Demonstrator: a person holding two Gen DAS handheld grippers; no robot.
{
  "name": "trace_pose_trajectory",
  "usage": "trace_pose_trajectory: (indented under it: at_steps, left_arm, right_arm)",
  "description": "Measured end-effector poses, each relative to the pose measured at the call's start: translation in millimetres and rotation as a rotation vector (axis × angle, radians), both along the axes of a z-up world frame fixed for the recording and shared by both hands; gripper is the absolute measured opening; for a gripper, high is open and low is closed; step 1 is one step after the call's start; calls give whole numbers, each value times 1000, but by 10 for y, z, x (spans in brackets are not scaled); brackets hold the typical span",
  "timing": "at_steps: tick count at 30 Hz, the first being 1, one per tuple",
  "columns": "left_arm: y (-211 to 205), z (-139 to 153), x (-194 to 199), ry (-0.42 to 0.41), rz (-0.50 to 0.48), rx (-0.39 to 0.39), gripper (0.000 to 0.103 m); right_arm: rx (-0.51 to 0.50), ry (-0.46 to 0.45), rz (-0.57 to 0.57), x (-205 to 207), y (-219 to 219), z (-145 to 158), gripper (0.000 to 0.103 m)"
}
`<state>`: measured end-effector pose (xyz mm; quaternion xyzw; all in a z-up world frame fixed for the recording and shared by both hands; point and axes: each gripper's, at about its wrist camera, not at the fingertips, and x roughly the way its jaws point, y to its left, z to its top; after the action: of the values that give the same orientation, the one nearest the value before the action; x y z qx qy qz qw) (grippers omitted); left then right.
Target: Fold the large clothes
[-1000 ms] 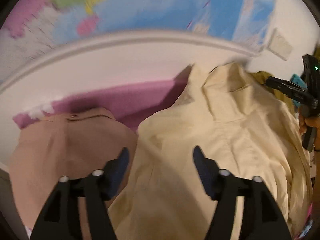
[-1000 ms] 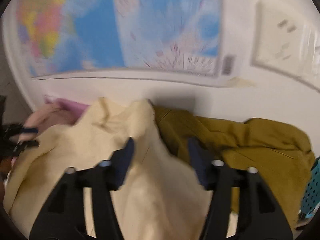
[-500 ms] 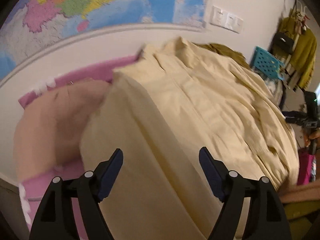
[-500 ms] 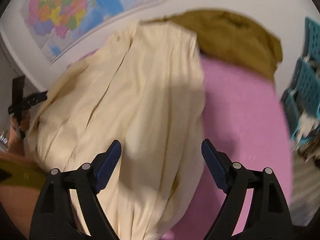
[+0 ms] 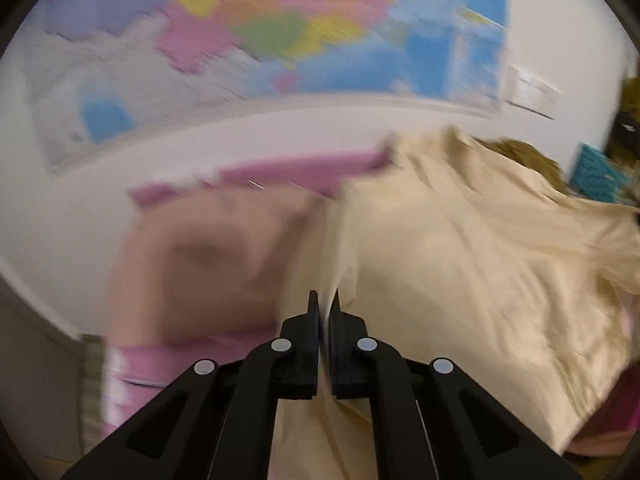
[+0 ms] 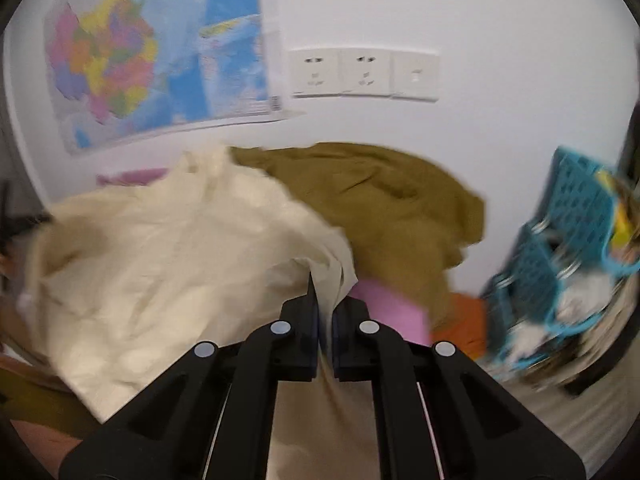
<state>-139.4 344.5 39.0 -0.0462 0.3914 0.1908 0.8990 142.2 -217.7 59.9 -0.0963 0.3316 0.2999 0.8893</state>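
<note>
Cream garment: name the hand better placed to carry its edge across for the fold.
Probably left. Both grippers, left and right, pinch the cream garment, but the left holds a taut edge, while the right grips a crumpled bunch beside the olive garment.

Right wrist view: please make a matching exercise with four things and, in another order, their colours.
Things:
1. garment pinched by the right hand-held gripper
2. garment against the wall
3. basket at the right
4. sheet under the clothes

Colours:
A. pink
B. cream
C. turquoise
D. olive

Pairs: 1 cream garment B; 2 olive garment D; 3 basket C; 4 sheet A.
</note>
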Motion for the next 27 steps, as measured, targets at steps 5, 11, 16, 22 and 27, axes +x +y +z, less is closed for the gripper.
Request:
trace_pose_trajectory:
  at_steps: [5,11,16,22,27]
  left_arm:
    - [278,-382,76,170,194,185,27]
    - [191,-245,-123,24,128,29,44]
    - [-206,290,-239,-225,-65,-27,61]
    - [-937,315,276,-208,-287,-4,67]
    - [-1308,88,640,-151,-395,-76,67]
  right_arm:
    - [-83,110,-100,397,3,-644,24]
    - [188,153,-256,139,-643,-886,70]
    - [503,288,-195,-465,-1016,-1069,74]
    - [636,522,-172,-589,-773,-1691,74]
    - [769,449,-265,-493,-729,-1654,74]
